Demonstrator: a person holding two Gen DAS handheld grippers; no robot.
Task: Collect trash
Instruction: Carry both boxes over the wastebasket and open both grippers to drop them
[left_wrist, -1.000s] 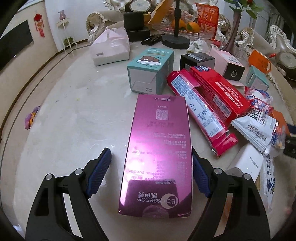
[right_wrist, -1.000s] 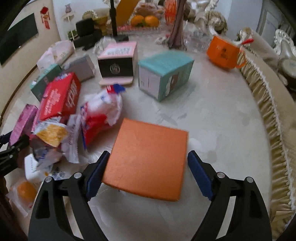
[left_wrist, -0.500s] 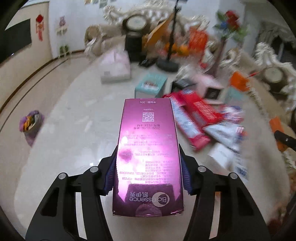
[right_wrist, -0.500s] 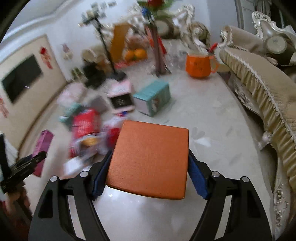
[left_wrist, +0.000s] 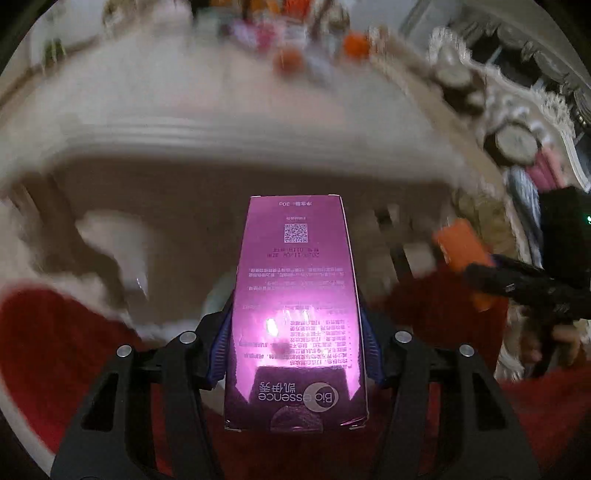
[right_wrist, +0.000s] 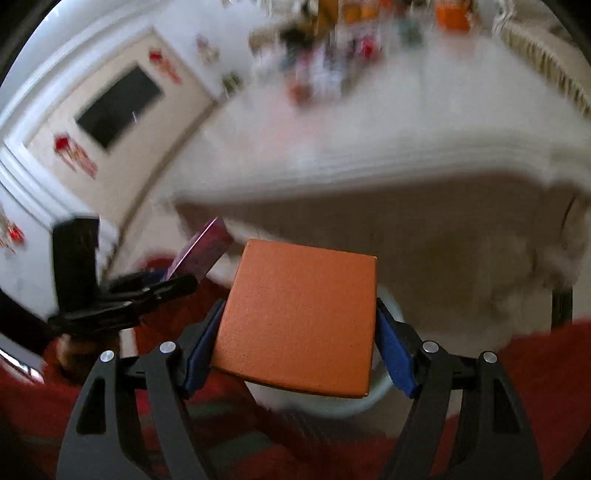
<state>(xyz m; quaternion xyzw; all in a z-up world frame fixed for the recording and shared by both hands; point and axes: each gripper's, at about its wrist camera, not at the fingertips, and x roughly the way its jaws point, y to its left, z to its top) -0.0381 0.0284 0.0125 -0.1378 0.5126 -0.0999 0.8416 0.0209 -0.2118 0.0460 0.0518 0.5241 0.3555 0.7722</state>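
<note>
Nearest to us, our left gripper is clamped on the long glossy magenta cardboard carton, the blue pads pressing its two long sides near the printed end, so most of its length juts forward unsupported. Its jaws have just been closing, with the carton between them. We judge it light and probably hollow: stiff enough along the edges, but the thin walls would dent under a harder squeeze, and the shiny film looks slippery, so a grip nearer its middle would steady it better.

Our right gripper grips the flat square matte orange box by two opposite edges, its jaws likewise having just been closing on it. The grainy surface should give the pads good hold, and it too seems light.

Both boxes hang off the table, over red fabric. Under the orange box a pale round rim shows, possibly a bin, though blur leaves that unsure. Farther off lies the pale tabletop, its clutter too smeared to name.
</note>
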